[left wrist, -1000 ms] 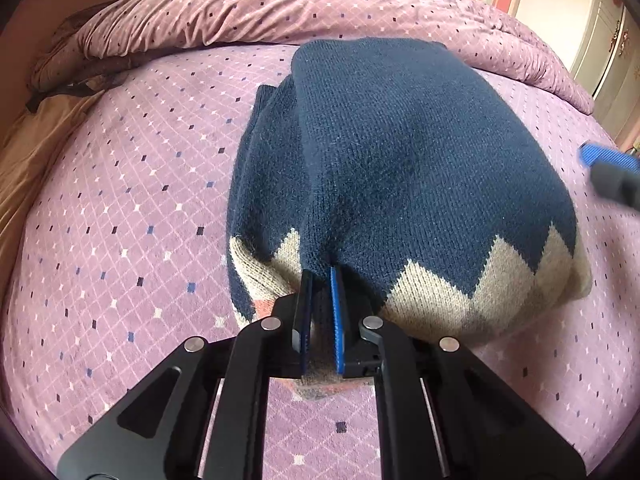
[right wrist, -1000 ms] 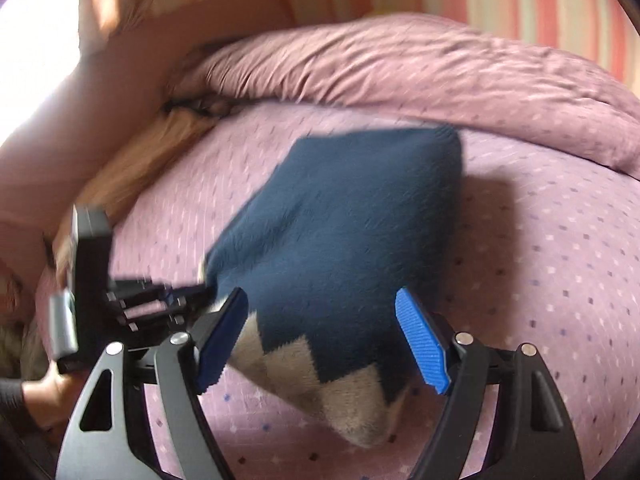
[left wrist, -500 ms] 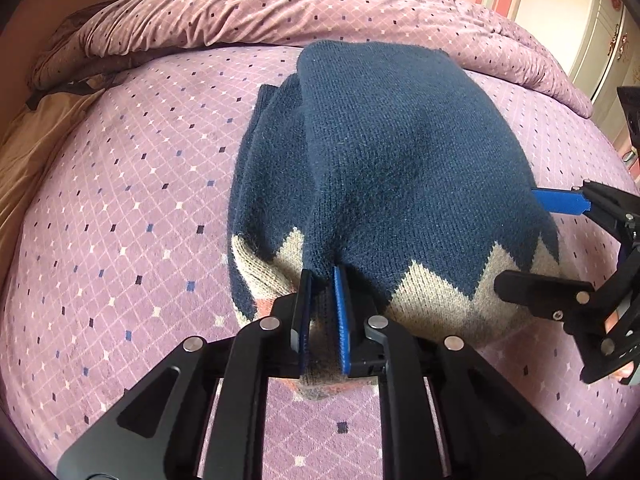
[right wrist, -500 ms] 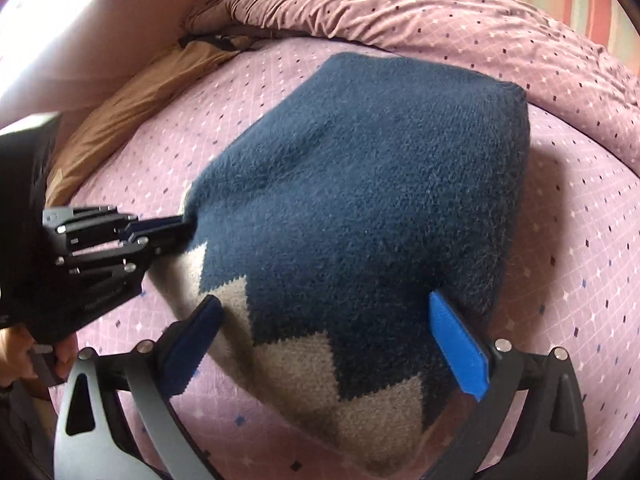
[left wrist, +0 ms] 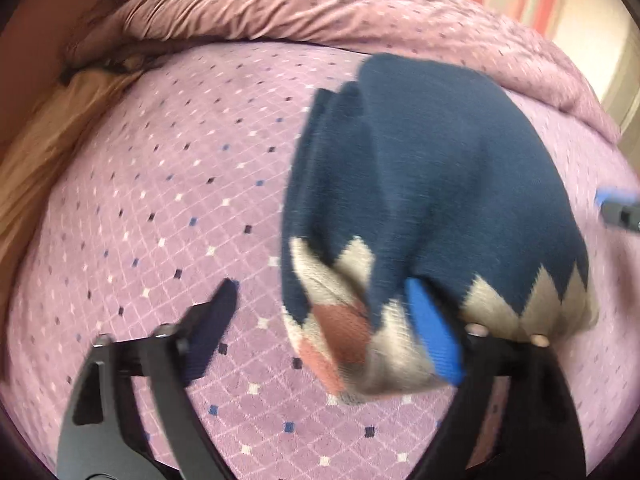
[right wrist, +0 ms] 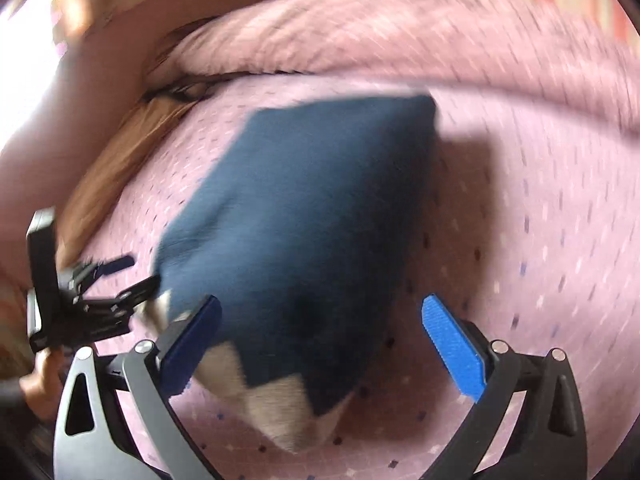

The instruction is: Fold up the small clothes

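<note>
Two tools frame a folded navy sweater (left wrist: 432,184) lying on the purple diamond-print bed (left wrist: 168,208). A second ago the left tool (left wrist: 328,316) was pinched narrow on the sweater's zigzag hem; now its jaws are opening and already stand wide, with the hem corner lying loose between them. The blue pad on that tool's right finger (left wrist: 434,332) seems to brush the knit, though blur makes the contact hard to judge. The sweater has shifted right in the left wrist view, and its near corner has slumped, showing pink and cream patches. The right tool (right wrist: 320,344) also stands wide, wider than a second ago, with the sweater's pointed cream corner between its pads and neither pad pressing on it.

Both tools point steeply down at the sweater's near edge, the left tool at the sweater's left corner, the right tool at its right.

The left wrist view shows the layered folds along the sweater's left side and only a blue fingertip of the right tool at the sweater's right. The right wrist view instead shows the whole left tool (right wrist: 116,280) just left of the sweater, with a hand (right wrist: 40,376) below it, and the rumpled duvet (right wrist: 400,28) beyond the sweater's far edge.
</note>
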Action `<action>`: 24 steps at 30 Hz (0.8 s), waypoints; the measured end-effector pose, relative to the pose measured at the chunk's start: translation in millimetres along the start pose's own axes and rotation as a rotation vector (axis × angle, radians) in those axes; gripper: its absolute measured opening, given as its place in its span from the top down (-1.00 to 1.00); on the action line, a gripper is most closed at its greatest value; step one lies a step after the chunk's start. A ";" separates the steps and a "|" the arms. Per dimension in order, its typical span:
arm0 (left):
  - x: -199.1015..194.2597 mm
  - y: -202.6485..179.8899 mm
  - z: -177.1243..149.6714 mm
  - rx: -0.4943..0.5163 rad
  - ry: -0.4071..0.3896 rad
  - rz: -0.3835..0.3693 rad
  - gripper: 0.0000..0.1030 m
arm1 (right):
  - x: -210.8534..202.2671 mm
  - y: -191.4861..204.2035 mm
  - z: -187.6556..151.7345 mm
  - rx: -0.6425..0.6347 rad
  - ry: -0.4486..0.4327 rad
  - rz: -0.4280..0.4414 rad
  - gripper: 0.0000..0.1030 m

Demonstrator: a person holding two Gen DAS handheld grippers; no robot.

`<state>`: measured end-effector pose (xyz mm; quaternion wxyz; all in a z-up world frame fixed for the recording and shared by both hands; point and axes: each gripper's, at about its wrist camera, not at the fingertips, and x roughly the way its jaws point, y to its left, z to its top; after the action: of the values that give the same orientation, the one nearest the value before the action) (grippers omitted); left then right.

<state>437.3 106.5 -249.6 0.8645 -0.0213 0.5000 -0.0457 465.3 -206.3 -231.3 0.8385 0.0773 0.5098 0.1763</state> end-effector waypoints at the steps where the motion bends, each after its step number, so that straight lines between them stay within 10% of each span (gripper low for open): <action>1: 1.8 4.1 1.3 -0.022 0.010 -0.015 -0.79 | 7.9 -15.4 -2.9 0.078 0.008 0.048 -0.96; 11: 7.1 11.2 4.6 -0.053 0.032 -0.032 -0.94 | 72.5 -69.0 -31.7 0.455 0.059 0.418 -0.96; 17: 8.1 16.0 7.6 -0.053 0.048 -0.065 -0.94 | 84.6 -60.0 -32.6 0.455 0.061 0.450 -0.97; 24: 16.1 41.6 21.7 -0.106 0.080 -0.280 -0.94 | 78.3 -46.9 -25.8 0.392 0.066 0.382 -0.82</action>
<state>466.4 146.0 -256.1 0.8268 -0.1344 0.5280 -0.1401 485.4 -221.7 -322.7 0.7422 0.3270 0.5373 0.2315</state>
